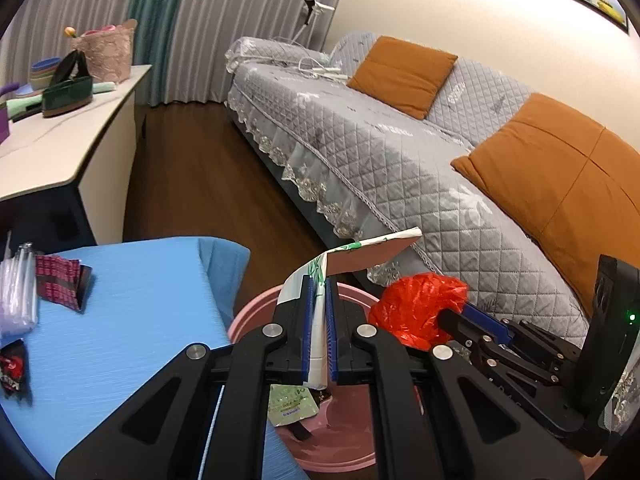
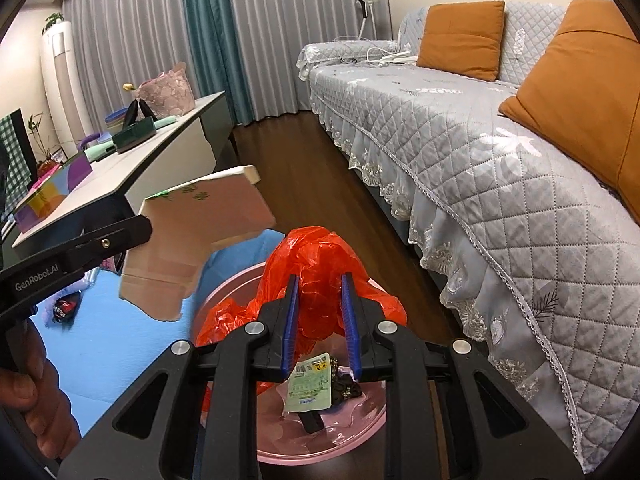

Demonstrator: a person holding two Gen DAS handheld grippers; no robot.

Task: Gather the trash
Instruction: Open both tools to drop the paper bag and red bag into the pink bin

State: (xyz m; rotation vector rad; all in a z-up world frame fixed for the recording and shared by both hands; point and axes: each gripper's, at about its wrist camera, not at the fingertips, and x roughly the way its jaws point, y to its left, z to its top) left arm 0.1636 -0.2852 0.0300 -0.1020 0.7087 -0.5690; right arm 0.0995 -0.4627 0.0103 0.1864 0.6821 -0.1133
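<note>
**Both grippers over the pink bin, each with a piece of trash**

Left gripper (image 1: pixel 319 332) is clamped on a flattened piece of cardboard packaging (image 1: pixel 352 258), white with green print on one face and plain brown on the other; the card juts up and forward past the blue pads. Right gripper (image 2: pixel 320 320) has the crumpled red plastic bag (image 2: pixel 316 264) between its pads, which stand a little apart with the film bunched between them; whether they press on it I cannot tell.

Both hang over a round pink bin (image 2: pixel 320 454) standing on the dark wooden floor (image 2: pixel 296 168). Inside lie a green-and-white wrapper (image 2: pixel 310 386) and some dark scraps.

Left of the bin is a tabletop under a blue cloth (image 1: pixel 132 320), with a dark red patterned packet (image 1: pixel 60 282) and a clear plastic bag (image 1: pixel 16 292) on it. A sofa in a grey quilted cover (image 1: pixel 400 168) with orange cushions (image 1: pixel 404 74) runs along the right wall, and grey and teal curtains (image 2: pixel 208 32) hang at the far end.
</note>
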